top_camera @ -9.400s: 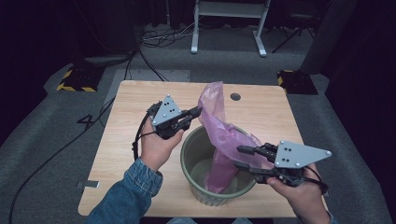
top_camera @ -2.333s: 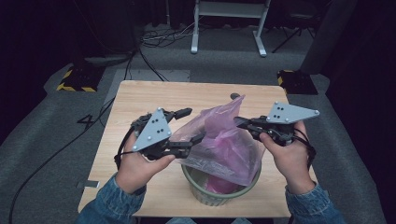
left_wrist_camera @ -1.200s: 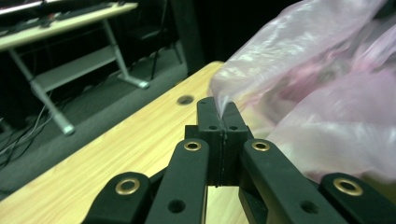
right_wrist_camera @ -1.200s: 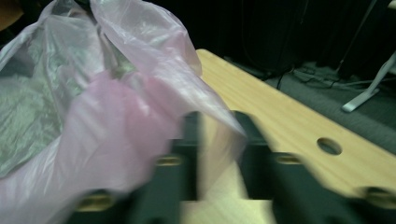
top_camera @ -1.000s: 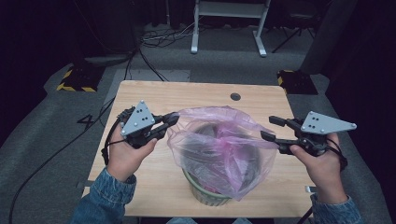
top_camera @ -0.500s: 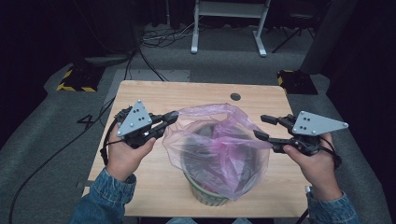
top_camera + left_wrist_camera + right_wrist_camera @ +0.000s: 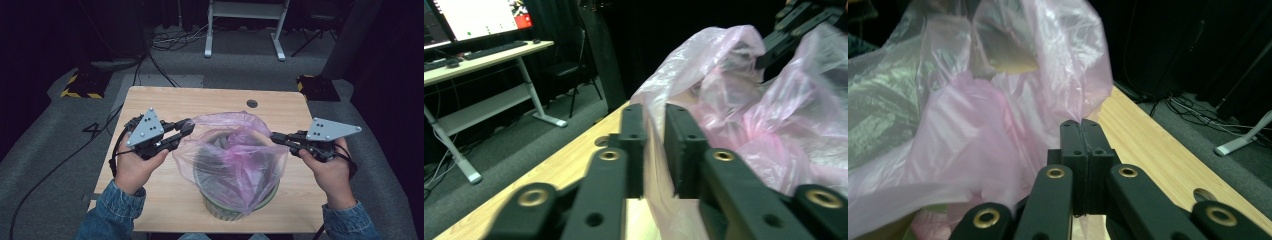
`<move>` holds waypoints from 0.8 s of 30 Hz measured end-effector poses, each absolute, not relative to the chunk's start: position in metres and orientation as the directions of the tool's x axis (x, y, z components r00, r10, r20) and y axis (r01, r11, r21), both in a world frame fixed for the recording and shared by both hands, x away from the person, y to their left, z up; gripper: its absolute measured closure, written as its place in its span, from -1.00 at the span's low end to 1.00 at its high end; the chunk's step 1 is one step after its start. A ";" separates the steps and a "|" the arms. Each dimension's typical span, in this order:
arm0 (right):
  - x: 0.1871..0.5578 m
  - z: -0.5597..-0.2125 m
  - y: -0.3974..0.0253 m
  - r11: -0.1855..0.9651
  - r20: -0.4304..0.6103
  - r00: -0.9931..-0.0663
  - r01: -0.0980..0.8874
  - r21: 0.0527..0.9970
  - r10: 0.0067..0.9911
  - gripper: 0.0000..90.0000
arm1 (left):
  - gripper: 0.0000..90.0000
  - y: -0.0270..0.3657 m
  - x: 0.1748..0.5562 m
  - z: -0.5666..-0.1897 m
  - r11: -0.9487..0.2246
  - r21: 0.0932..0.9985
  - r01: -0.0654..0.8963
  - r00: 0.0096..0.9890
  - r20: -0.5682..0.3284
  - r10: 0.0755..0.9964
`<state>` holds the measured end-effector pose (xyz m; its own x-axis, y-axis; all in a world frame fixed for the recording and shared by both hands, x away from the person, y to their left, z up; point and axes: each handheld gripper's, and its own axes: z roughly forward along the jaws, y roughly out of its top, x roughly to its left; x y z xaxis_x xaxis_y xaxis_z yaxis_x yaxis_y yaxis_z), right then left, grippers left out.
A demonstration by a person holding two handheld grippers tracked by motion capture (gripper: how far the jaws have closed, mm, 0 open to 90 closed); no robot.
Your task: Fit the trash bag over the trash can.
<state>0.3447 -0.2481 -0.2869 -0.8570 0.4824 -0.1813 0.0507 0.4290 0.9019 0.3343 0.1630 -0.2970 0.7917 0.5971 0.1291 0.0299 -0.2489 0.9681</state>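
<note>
A translucent pink plastic bag [image 7: 235, 155] was stretched from nine to three o'clock over a round green bin [image 7: 240, 202] on the wooden table [image 7: 200, 100]. The left gripper [image 7: 653, 130], jaws narrowly apart, and the right gripper [image 7: 1082, 131], jaws closed, each held its rim.

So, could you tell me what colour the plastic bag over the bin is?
Translucent pink; the bag shows best in the right gripper view.

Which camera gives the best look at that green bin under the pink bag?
The high view: the bin stands on the table, seen through the pink bag stretched over it. The right gripper view shows a greenish blur behind plastic; the left gripper view shows bag.
</note>
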 end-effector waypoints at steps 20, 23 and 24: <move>0.330 -0.259 -0.271 0.323 -0.097 -0.832 0.102 0.941 0.546 1.00 | 1.00 0.166 0.337 -0.294 -0.269 0.959 0.084 0.805 0.094 0.586; 0.337 -0.268 -0.270 0.329 -0.059 -0.828 0.155 0.931 0.557 1.00 | 1.00 0.163 0.343 -0.303 -0.317 0.938 0.144 0.813 0.070 0.579; 0.340 -0.272 -0.270 0.336 -0.049 -0.828 0.173 0.926 0.559 1.00 | 1.00 0.163 0.344 -0.306 -0.332 0.930 0.159 0.814 0.067 0.577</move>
<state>0.3396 -0.2695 -0.2715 -0.8279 0.5588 -0.0486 0.1728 0.3365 0.9257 0.3439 0.1631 -0.3058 0.8138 0.5773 0.0669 0.1589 -0.3317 0.9299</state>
